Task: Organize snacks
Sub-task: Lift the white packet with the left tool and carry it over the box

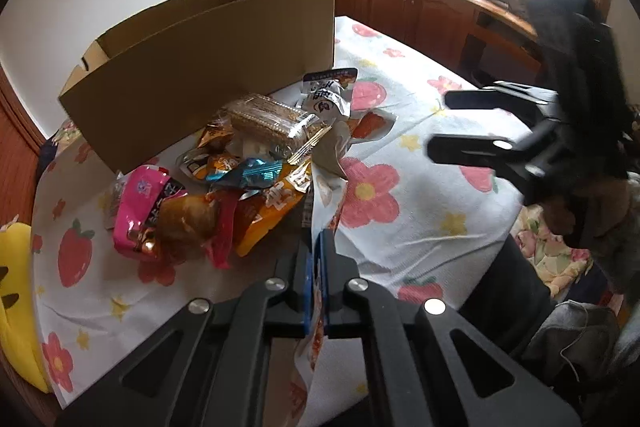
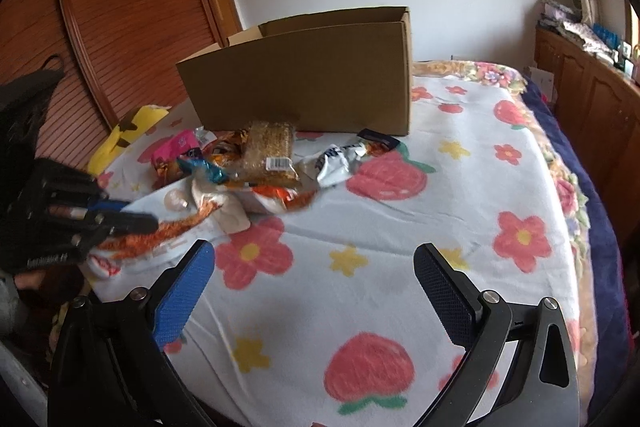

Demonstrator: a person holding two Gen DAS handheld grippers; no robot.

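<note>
My left tool [image 1: 316,255] is clamped on a white bag [image 1: 326,183] at the pile [image 1: 224,179] beside the box [image 1: 208,67] on the bed [image 1: 420,211]; right tool [image 2: 314,275] hangs apart, empty. Risk, I judge: thin edge grip slips, or the dragging bag scatters the pile

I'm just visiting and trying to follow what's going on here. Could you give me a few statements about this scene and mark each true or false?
1. The left gripper is clamped on a snack bag. True.
2. The right gripper holds a snack. False: its fingers are spread apart and empty.
3. The cardboard box is closed. False: its top is open.
4. The snack pile lies in front of the box. True.
5. The blanket is plain. False: it has flowers and strawberries.
</note>
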